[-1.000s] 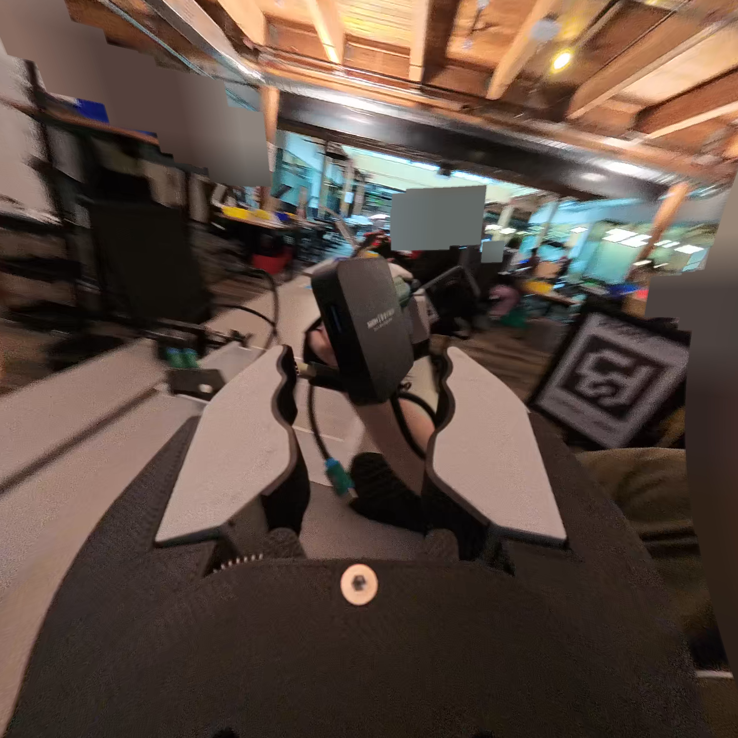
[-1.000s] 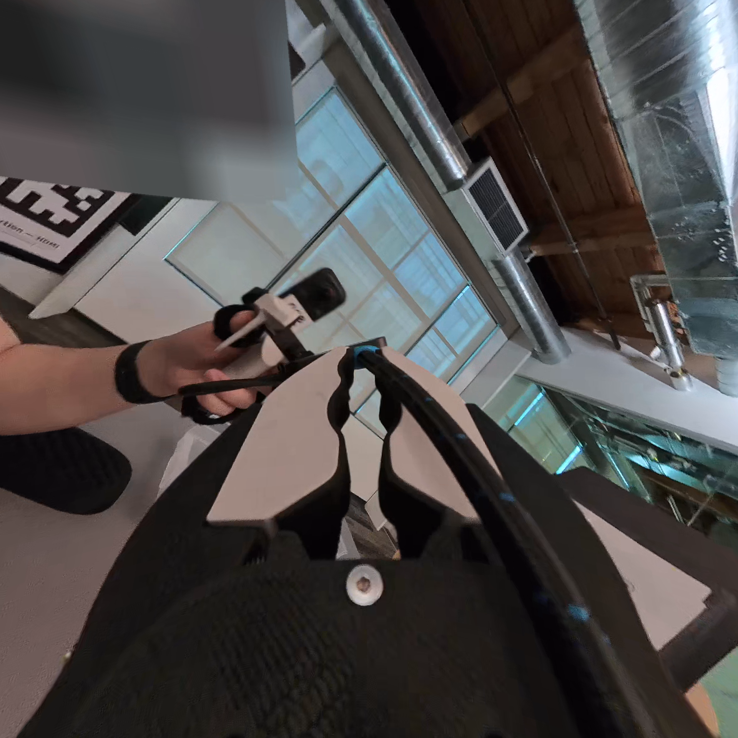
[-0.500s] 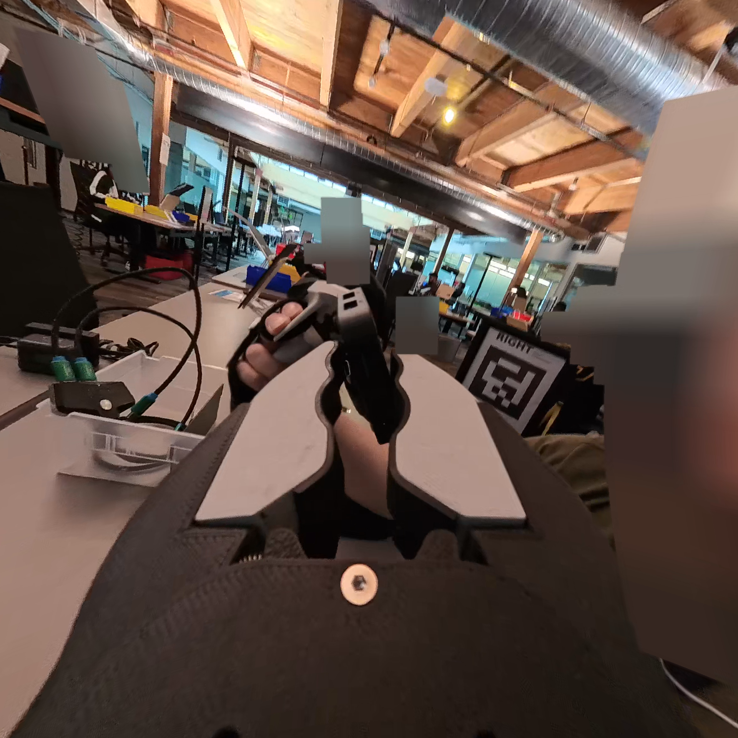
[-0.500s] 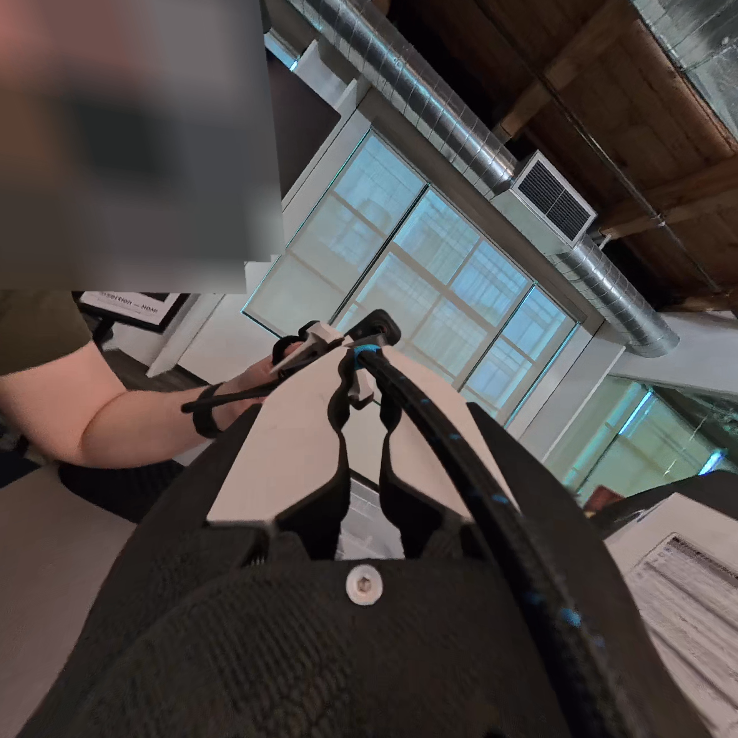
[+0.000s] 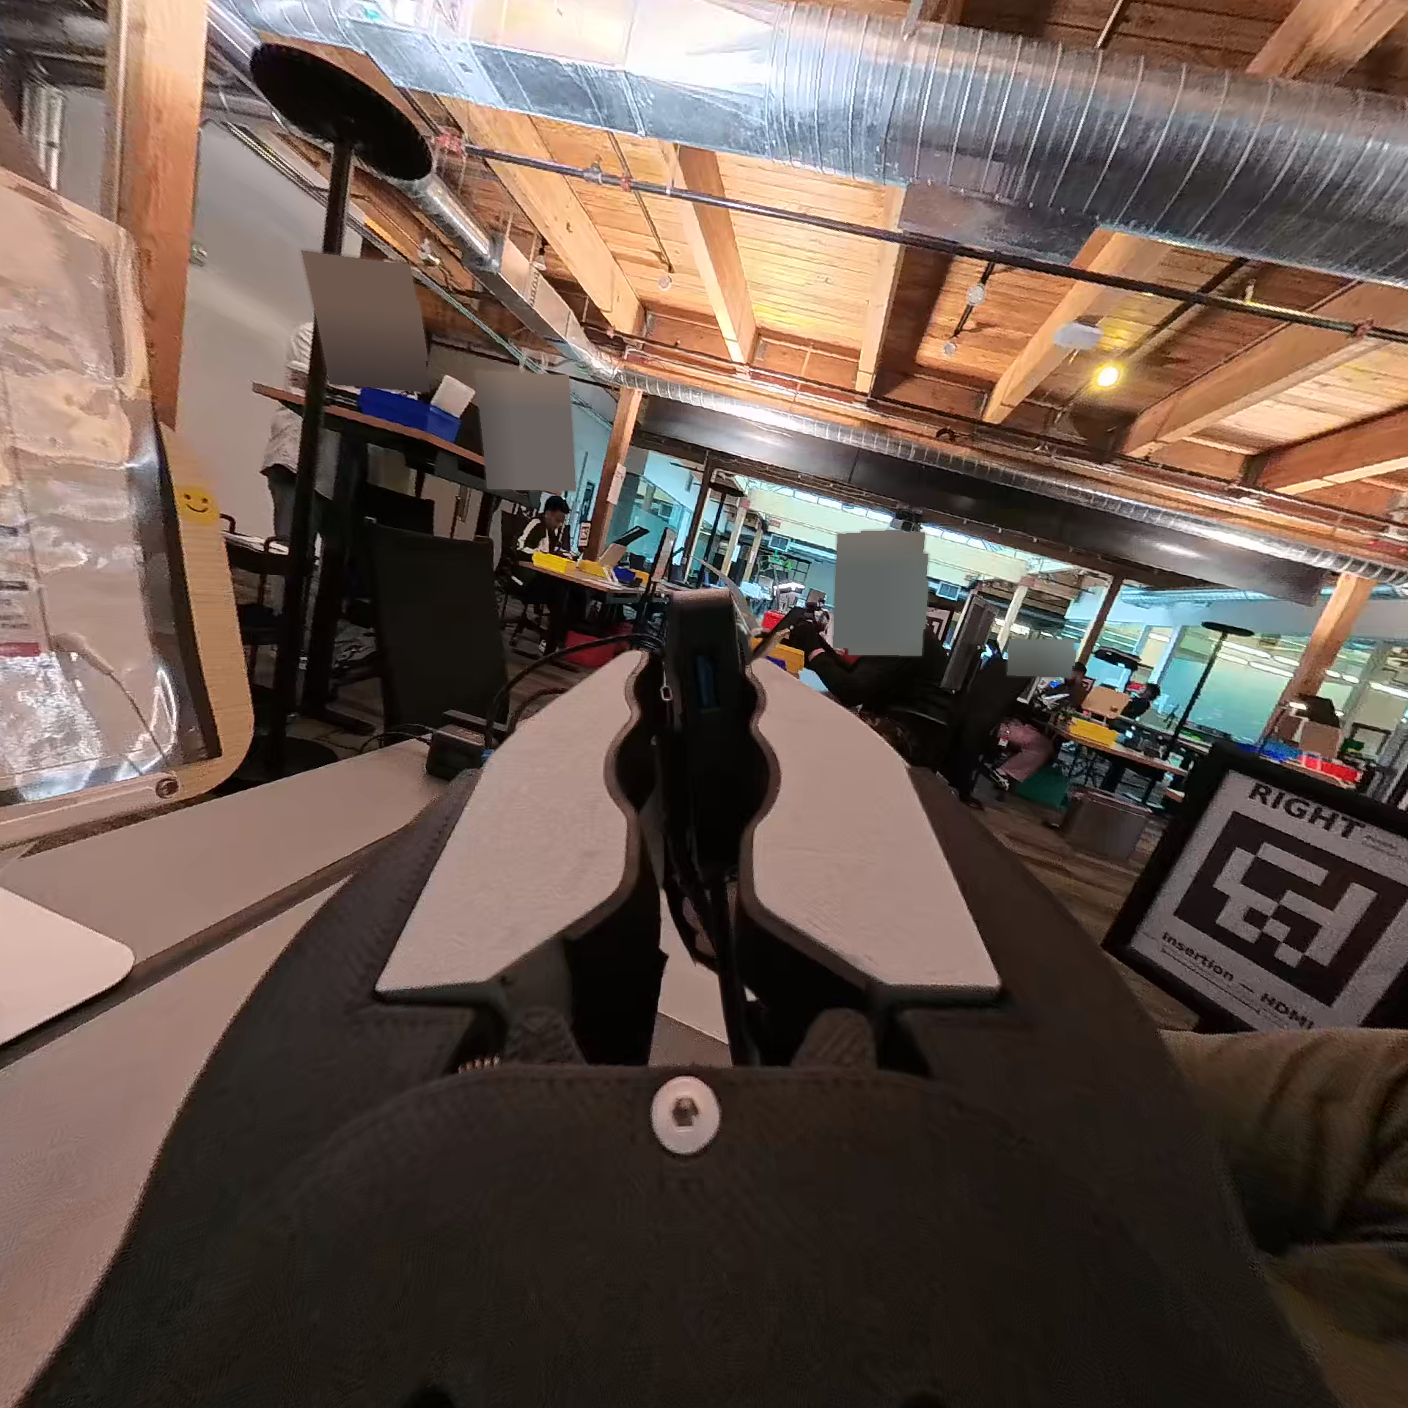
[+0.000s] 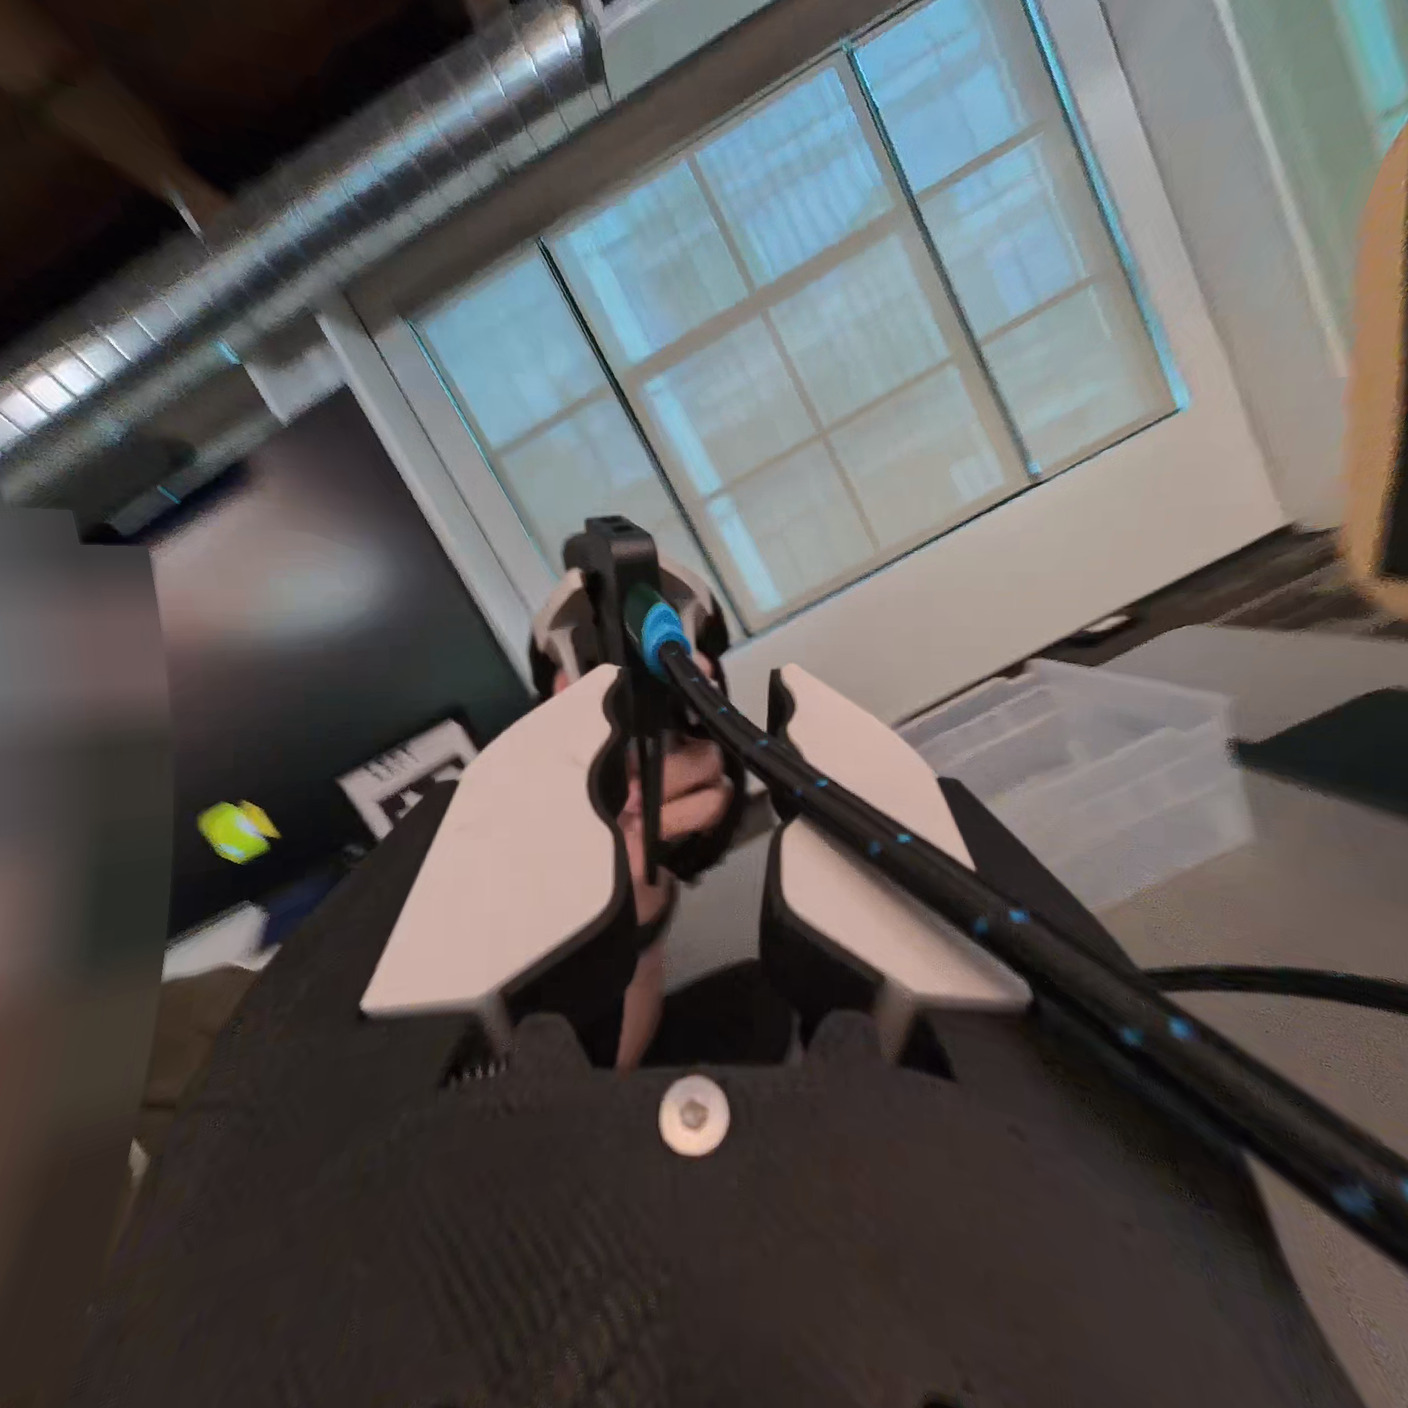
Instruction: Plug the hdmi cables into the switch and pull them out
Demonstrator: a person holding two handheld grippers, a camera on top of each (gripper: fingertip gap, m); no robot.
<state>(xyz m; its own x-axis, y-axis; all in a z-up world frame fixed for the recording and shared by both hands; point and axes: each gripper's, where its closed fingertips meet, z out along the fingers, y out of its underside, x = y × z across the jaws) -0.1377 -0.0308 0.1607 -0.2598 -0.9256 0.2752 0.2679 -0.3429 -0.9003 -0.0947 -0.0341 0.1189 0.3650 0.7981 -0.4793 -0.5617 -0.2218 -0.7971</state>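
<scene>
My left gripper (image 5: 697, 670) is shut on the black HDMI switch (image 5: 705, 632), held edge-on and raised above the table, a blue port facing me. Thin black leads (image 5: 724, 952) hang from it between the fingers. In the right wrist view the switch (image 6: 613, 556) sits in the left gripper's white fingers (image 6: 560, 609). A black braided cable (image 6: 838, 808) with a blue-collared plug (image 6: 659, 632) appears to be plugged into it. My right gripper (image 6: 695, 678) is open just behind the plug, and the cable lies across its right finger (image 6: 853, 838).
A grey table (image 5: 190, 876) lies below, with a screen (image 5: 76, 533) at the left and a black adapter (image 5: 457, 750) farther back. A framed marker board (image 5: 1280, 891) stands at the right. A clear plastic bin (image 6: 1082, 762) sits on the table in the right wrist view.
My right gripper, shut on the cable's plug earlier, has opened and let it go at the switch. My left gripper has closed on the switch and turned it edge-on.
</scene>
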